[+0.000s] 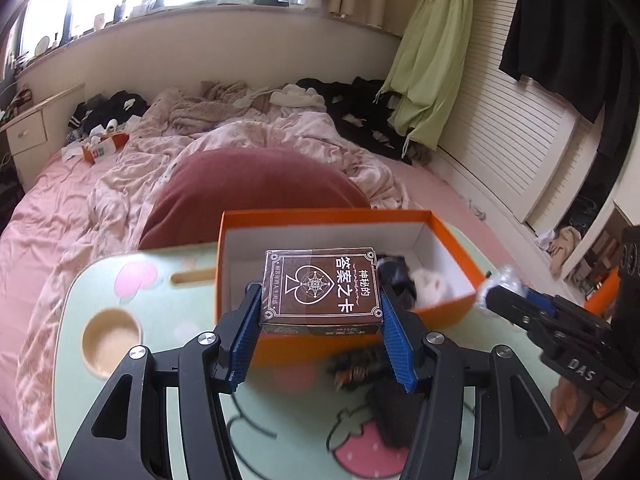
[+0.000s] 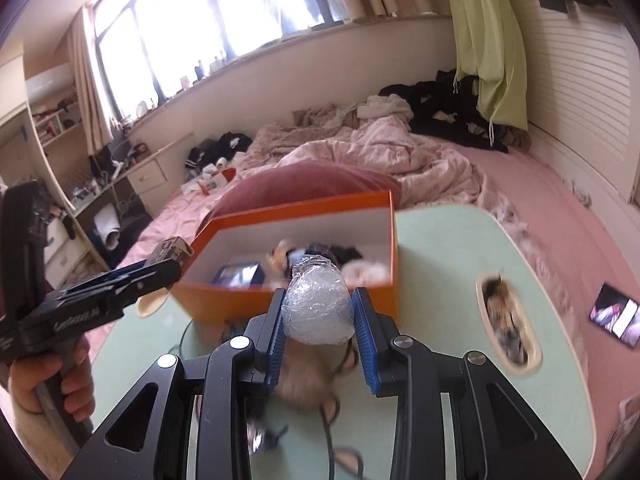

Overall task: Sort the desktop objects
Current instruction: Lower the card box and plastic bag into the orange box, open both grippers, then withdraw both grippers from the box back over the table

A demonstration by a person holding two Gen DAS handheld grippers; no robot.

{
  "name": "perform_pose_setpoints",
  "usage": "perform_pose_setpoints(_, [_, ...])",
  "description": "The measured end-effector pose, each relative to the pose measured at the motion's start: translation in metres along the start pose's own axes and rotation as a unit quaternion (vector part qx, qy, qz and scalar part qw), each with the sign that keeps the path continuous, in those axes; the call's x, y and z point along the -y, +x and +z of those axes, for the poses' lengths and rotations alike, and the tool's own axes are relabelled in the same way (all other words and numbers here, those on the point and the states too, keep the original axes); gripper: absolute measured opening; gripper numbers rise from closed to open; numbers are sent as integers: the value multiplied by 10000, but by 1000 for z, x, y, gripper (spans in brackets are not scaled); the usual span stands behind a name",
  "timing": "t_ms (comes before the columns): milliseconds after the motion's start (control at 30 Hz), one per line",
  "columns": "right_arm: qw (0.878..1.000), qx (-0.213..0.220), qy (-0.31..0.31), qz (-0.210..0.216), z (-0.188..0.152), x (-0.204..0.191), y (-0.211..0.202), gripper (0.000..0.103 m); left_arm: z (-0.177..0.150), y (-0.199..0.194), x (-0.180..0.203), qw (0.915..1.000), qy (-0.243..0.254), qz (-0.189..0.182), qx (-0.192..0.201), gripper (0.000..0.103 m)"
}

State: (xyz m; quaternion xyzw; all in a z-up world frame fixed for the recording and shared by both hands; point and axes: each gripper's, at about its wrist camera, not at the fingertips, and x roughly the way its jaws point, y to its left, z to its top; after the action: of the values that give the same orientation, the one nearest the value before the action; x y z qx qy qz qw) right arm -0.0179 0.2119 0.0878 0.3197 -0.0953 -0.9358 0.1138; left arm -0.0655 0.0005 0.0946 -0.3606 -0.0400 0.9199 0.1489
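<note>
Setting: a small green lap table (image 1: 80,300) stood on a bed, with an open orange box (image 1: 448,240) on it just ahead of both tongs.
Left tongs (image 1: 320,320): closed on a brown card box (image 1: 320,292), held flat by its two short ends between the blue pads (image 1: 250,320), lifted clear of the table and level with the near wall of the orange box.
Right tongs (image 2: 318,312): closed on a plastic-wrapped ball (image 2: 318,304), pinched at its sides and raised before the near wall of the orange box.
Done so far: the orange box already held several things, among them a dark blue box (image 2: 240,274), some black items and something white and fluffy; exactly what they were was too blurred to tell.
Left to do: judging by the scene, both held things had yet to go into the orange box. A dark tangle (image 1: 360,368) lay on the table below the left tongs, with blurred pieces and a cable under the right tongs, and a slot in the table to the right of the right tongs held a brownish item (image 2: 504,320).
Pose: both tongs pointed forward and downward toward the orange box, side by side. The person's hand (image 2: 44,380) gripped the left handle, at the left of the right tongs' view.
</note>
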Motion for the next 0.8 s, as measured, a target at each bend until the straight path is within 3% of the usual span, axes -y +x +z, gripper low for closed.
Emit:
perform_pose_setpoints(267, [9980,-455,-142,-416,36,-2,71,33,21,50,-6,9994,-228,255,-105,58])
perform_pose_setpoints(333, [9982,-459,-135,-365,36,-2,76,44,18,50,-8,9992,-278,301,-19,67])
perform_pose_setpoints(400, [9991,-339,-53,-266,34,-1,72,65,13,44,-9,9992,-220,287,147,76])
perform_pose_setpoints(533, [9997,-149,-93,-179,32,-3,55,69,5,27,-9,9987,-37,288,416,79])
perform_pose_setpoints(800, [9999,-100,-133,14,8,-1,12,69,-24,-8,-11,9994,-50,240,253,80])
